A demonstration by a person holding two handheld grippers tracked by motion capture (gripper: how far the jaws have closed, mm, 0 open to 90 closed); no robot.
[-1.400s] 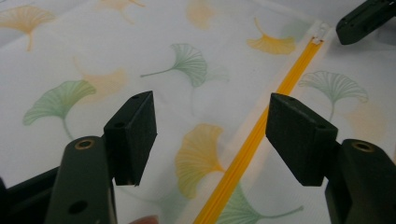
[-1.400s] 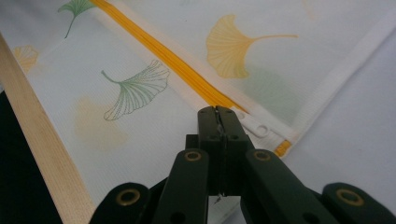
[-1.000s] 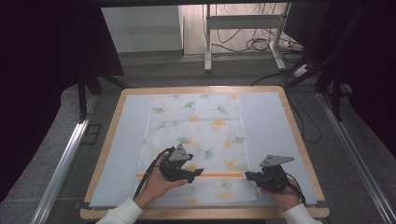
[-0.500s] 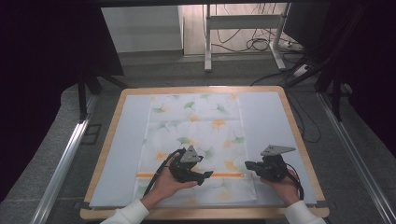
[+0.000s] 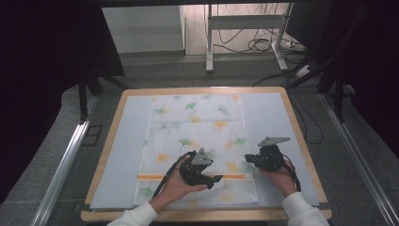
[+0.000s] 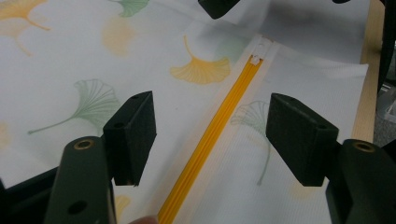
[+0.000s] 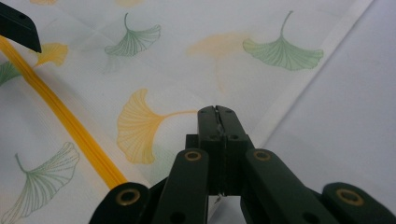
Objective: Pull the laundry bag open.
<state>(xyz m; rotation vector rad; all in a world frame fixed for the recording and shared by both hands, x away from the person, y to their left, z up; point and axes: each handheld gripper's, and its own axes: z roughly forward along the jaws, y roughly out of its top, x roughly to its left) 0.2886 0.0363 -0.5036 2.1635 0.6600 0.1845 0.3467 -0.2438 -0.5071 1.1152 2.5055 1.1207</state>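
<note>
Where the white fabric pouch printed with green and yellow ginkgo leaves [image 5: 195, 141] lies flat in the middle of the wooden-rimmed tabletop [image 5: 301, 141], on a pale blue-white mat [image 5: 270, 117], both hands work at its near end. Its orange-yellow zipper [image 6: 219, 126] runs across the cloth near the person's edge, with the small white slider [image 6: 256, 59] at the right end of the track.

I would judge the pouch light, thin and limp: it will wrinkle and drag across the mat rather than hold shape, so one gripper should pin the cloth beside the zipper while the other takes the slider tab, a small and probably slippery target.

In the left gripper view, the left gripper [image 6: 212, 135] hovers with its jaws apart, straddling the zipper line without pinching anything. The right gripper [image 7: 217, 122] has its jaws pressed together just beside the pouch's right edge; I can't tell whether cloth is caught in them.

Nothing on the mat blocks the way; only the trailing cables [image 5: 167, 176] and the other gripper crowd the zipper's end.
</note>
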